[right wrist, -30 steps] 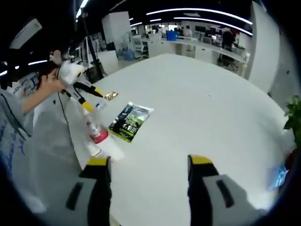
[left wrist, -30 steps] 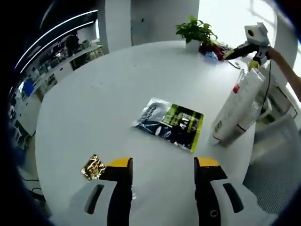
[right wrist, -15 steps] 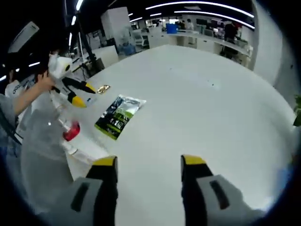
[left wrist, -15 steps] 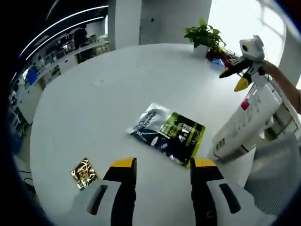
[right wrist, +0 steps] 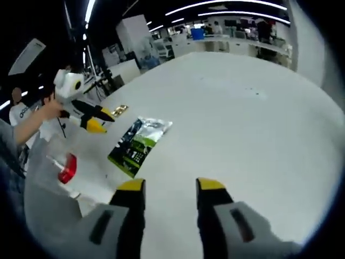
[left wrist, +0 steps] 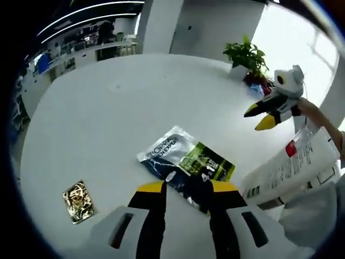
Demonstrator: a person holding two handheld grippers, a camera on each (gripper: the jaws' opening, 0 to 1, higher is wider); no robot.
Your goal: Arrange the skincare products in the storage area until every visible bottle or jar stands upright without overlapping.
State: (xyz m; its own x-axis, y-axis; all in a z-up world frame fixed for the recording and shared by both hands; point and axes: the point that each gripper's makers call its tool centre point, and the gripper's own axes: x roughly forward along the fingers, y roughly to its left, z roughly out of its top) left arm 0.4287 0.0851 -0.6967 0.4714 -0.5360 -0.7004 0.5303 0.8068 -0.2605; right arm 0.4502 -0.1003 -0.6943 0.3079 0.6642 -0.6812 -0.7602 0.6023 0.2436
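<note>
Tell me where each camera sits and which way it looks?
Left gripper view: rides the left hand-held gripper, looking over the white table at the sachet, tube and plant.
Right gripper view: rides the right hand-held gripper, facing the sachet; a hand shows.
Shared: table, sachet, gold packet.

Left gripper view: sachet (left wrist: 186,165) flat on the table (left wrist: 108,118), white brand lettering on its silver-blue end, looks like "L'OREAL" but too small to confirm; large white digits on the green-black end at 4 o'clock, maybe "4", unclear. White tube (left wrist: 294,171) at 3 o'clock carries lines of fine print and a barcode-like block, none readable. Right gripper view: sachet (right wrist: 138,144) print illegible.
</note>
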